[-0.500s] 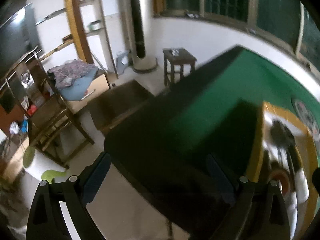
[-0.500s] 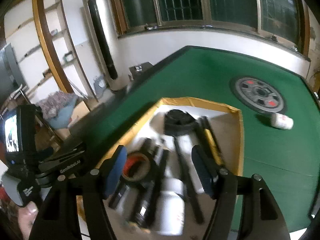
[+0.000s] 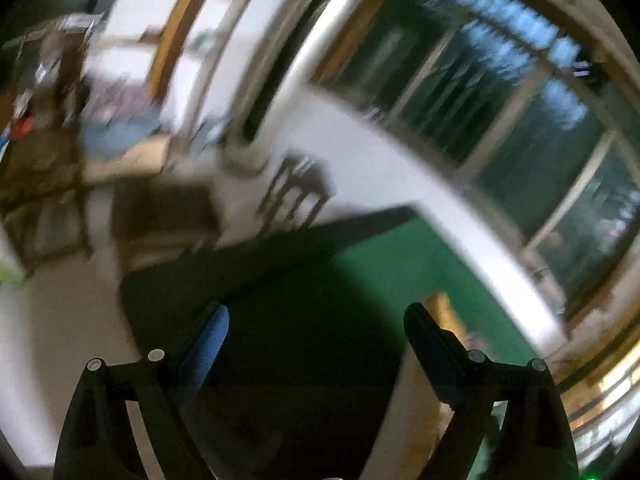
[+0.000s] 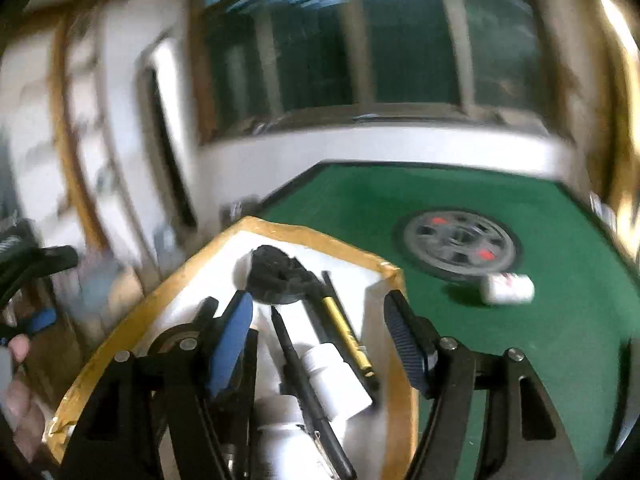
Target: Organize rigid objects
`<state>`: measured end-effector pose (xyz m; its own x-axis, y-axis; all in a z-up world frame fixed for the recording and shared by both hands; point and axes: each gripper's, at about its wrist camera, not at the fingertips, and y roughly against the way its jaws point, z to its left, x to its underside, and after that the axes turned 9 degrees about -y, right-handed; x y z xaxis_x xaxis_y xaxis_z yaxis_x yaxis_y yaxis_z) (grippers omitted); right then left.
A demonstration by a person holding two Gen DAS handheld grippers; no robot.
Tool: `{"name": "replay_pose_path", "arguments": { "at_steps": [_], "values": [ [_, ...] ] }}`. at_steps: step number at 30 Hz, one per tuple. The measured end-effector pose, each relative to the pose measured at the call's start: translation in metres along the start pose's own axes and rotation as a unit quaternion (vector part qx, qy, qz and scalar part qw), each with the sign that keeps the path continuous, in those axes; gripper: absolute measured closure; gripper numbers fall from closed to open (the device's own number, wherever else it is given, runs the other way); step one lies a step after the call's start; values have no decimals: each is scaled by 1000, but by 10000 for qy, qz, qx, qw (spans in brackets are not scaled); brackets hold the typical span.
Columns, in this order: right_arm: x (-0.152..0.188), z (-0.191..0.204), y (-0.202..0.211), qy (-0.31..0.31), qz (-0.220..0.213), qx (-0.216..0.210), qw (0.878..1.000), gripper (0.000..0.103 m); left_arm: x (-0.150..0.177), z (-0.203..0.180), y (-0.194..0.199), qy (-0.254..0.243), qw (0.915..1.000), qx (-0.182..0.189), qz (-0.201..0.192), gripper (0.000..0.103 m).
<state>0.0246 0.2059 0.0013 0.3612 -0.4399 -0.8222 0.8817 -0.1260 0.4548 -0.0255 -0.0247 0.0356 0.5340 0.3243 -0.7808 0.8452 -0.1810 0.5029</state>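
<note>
Right gripper (image 4: 318, 312) released, poised over the box (image 4: 312, 236); left gripper (image 3: 316, 322) released, tilted upward

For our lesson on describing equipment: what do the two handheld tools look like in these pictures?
Both match. The left tool and the right tool each have a matt black frame with angular linkage arms joined by round silver pins. Each has two fingers, one with a blue pad, the other with a dark ribbed pad. No cables or readable markings show. A bare hand appears at the left edge of the right wrist view.
</note>
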Motion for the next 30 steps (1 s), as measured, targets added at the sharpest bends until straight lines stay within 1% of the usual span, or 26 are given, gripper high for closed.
{"name": "replay_pose_path", "arguments": {
  "at_steps": [1,2,4,5,7,8,9,10,12,13,15,17,18,19,20,21,22,23,24,25,26,27,28,29,30],
  "values": [
    [-6,-18,10,-405,-186,-68,9990,35,-3,-23,13,-178,9994,263,-157,10],
    [-11,-37,20,-756,-346,-69,9965,34,-2,-52,24,-399,9971,614,-217,9],
    [-15,-70,31,-1303,-475,-18,9903,33,5,-94,30,-706,9917,1057,-178,9],
    [-14,-90,35,-1633,-516,-38,9852,32,13,-120,33,-933,9872,1282,-144,9],
    [-15,-119,37,-2068,-527,-32,9770,31,30,-155,34,-1299,9792,1561,-38,9],
    [-14,-137,35,-2369,-462,-33,9704,30,40,-172,34,-1443,9754,1668,20,9],
    [-13,-151,32,-2603,-397,-64,9647,30,42,-184,35,-1531,9733,1712,35,9],
    [-11,-170,27,-2941,-266,-96,9554,30,49,-197,37,-1615,9715,1732,77,9],
    [-5,-192,23,-3355,-105,-183,9418,30,67,-217,36,-1654,9689,1826,225,9],
    [-2,-203,19,-3603,-8,-221,9326,30,74,-226,34,-1710,9671,1858,298,9],
    [6,-221,9,-4229,263,-414,9049,30,81,-247,29,-1997,9600,1911,450,9],
    [12,-237,-3,-4767,534,-648,8751,29,85,-269,34,-2357,9478,2090,489,9],
    [17,-245,-8,-5100,670,-792,8539,28,85,-284,39,-2567,9389,2238,495,9],
    [18,-250,-11,-5295,754,-880,8404,28,84,-291,47,-2671,9338,2327,496,9],
    [23,-255,-18,-5601,918,-1036,8168,27,82,-302,52,-2810,9271,2432,489,9],
    [26,-254,-23,-5799,1068,-1148,7994,27,80,-309,54,-2900,9228,2494,466,9],
    [31,-254,-31,-6032,1282,-1250,7772,27,75,-314,58,-3029,9164,2581,428,9],
    [35,-252,-38,-6245,1466,-1283,7563,27,73,-316,56,-3092,9135,2613,414,9],
    [37,-249,-43,-6357,1581,-1300,7443,27,70,-321,59,-3169,9097,2655,388,9],
    [36,-245,-47,-6371,1660,-1301,7414,27,64,-321,54,-3175,9087,2675,436,9],
    [35,-241,-50,-6328,1702,-1262,7448,27,57,-319,50,-3136,9095,2684,492,9],
    [30,-234,-52,-6237,1742,-1179,7528,27,53,-318,44,-3064,9119,2681,509,9],
    [22,-232,-53,-6152,1766,-1098,7605,27,47,-312,40,-2924,9162,2690,523,9],
    [12,-225,-51,-5952,1759,-936,7785,27,39,-304,37,-2764,9208,2700,538,9],
    [2,-219,-52,-5788,1746,-806,7925,27,28,-288,36,-2503,9290,2671,537,9]
  ]
}}
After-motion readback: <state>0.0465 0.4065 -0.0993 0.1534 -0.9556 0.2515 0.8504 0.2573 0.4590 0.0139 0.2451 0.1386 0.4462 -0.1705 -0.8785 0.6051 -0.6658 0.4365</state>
